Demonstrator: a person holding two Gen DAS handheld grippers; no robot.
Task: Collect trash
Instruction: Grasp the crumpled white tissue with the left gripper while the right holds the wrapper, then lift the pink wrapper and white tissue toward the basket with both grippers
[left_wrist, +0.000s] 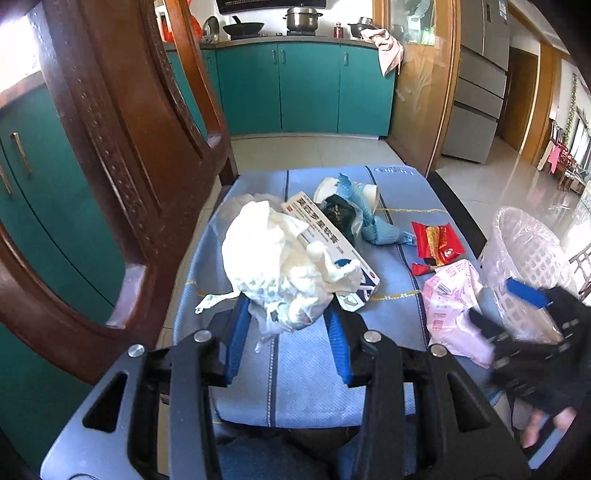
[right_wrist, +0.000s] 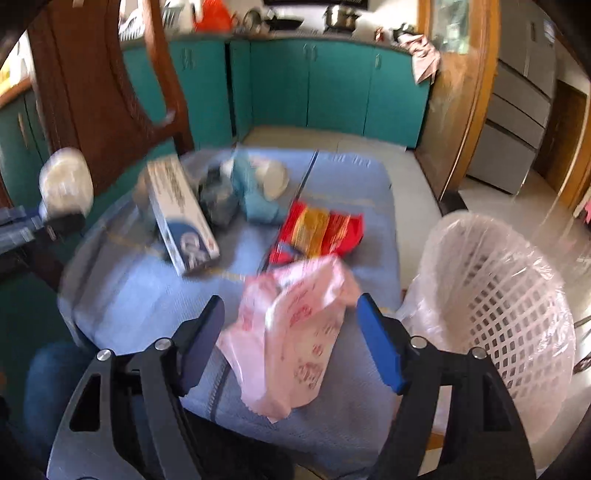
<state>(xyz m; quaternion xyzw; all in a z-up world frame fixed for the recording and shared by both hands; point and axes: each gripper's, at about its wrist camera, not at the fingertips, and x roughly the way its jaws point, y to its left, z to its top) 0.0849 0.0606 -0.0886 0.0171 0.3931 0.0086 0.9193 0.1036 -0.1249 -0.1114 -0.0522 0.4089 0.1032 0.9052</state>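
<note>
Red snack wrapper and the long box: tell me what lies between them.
In the left wrist view, a crumpled blue wrapper with a dark packet lies between the long box and the red snack wrapper.

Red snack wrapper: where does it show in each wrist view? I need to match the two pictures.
Left wrist view: the red snack wrapper lies right of centre on the blue cloth, just beyond the pink plastic bag.
Right wrist view: the wrapper is at centre, just beyond the pink bag.
Shared landmark: the white lined trash basket, at right in both.
</note>
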